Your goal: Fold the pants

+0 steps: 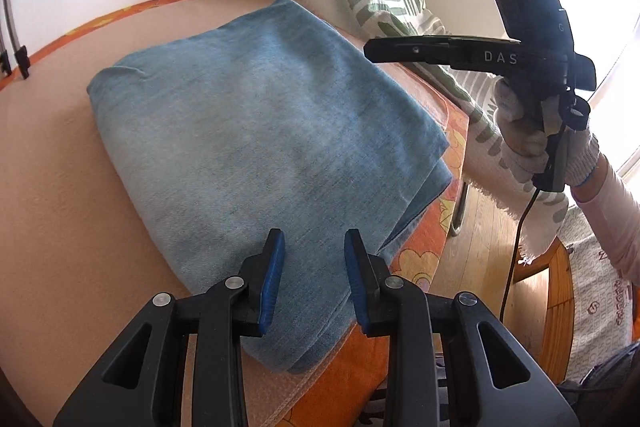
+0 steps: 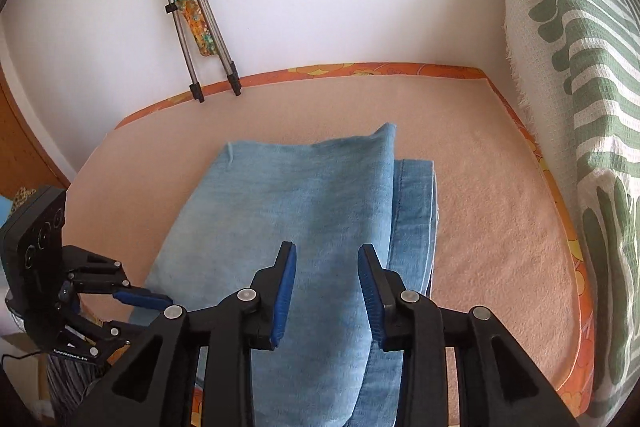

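Note:
Folded light-blue denim pants (image 1: 240,127) lie in a thick stack on a peach-covered pad (image 1: 60,187). My left gripper (image 1: 314,275) hangs over the stack's near corner, blue pads apart and nothing pinched between them. A gloved hand holds my right gripper (image 1: 370,51) in the air past the stack's far right edge. In the right wrist view the pants (image 2: 300,195) show a top layer lying over hemmed layers on the right. There my right gripper (image 2: 326,287) stands open above the cloth. The left gripper (image 2: 156,303) is by the stack's left corner.
A green-and-white patterned cushion (image 2: 580,107) stands along the pad's (image 2: 500,227) right side. Folded metal legs (image 2: 200,39) lean on the white wall at the back. The pad has an orange flowered border (image 1: 420,259), with wooden floor (image 1: 480,227) beyond it.

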Motion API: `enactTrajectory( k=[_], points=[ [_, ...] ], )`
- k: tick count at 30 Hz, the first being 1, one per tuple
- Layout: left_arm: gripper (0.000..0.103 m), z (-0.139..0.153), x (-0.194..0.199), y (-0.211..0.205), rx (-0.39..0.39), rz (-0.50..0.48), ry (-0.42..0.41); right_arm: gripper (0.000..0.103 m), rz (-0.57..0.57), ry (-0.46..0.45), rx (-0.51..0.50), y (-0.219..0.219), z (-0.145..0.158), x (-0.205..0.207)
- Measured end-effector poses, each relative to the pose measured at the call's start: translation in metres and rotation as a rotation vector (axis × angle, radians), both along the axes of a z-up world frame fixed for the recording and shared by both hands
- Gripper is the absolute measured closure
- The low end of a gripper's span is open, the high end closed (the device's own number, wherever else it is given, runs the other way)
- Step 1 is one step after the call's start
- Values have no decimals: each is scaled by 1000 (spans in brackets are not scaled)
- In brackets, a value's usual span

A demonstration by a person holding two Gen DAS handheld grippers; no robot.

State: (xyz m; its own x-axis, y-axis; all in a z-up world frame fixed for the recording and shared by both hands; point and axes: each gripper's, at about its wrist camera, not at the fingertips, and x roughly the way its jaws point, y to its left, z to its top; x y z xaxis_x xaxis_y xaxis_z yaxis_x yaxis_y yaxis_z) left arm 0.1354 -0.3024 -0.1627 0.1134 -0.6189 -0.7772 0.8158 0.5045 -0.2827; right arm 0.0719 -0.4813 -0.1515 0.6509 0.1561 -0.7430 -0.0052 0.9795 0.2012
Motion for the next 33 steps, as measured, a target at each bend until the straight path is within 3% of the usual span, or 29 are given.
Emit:
enactTrajectory(
  k=[4,7,9,11,14,16,17,18,21,25,28,30,33],
  points=[
    [73,2,-2,4,6,8,5,74,-21,92,-61,10,-39,-27],
    [73,4,-4,8,6,19,5,71,-99,81,82,-12,-50,-51],
    [72,7,-2,13,-9,36,14,57,-151,46,136,-25,-48,-64],
    [70,11,0,19,-24,65,17,51,-164,32,171,-33,-48,-70],
    [65,16,7,31,-50,119,24,52,-143,88,205,-34,-56,-64],
    [65,19,10,37,-54,151,19,67,-147,123,209,-30,-60,-59],
    [65,20,10,40,-54,161,19,84,-127,125,225,-26,-59,-58],
    [65,20,10,43,-54,166,21,91,-112,130,230,-22,-55,-57],
    [65,22,15,49,-39,203,10,95,-85,119,106,-7,-42,-60],
    [58,20,32,60,-55,294,39,95,-83,189,8,-2,-54,-58],
    [53,19,45,62,-70,337,65,85,-77,129,-18,-4,-36,-61],
    [51,18,53,60,-66,357,84,57,-96,70,-24,-9,-22,-59],
    [50,16,64,57,-80,392,113,37,-120,14,-28,-17,-9,-47]
  ],
)
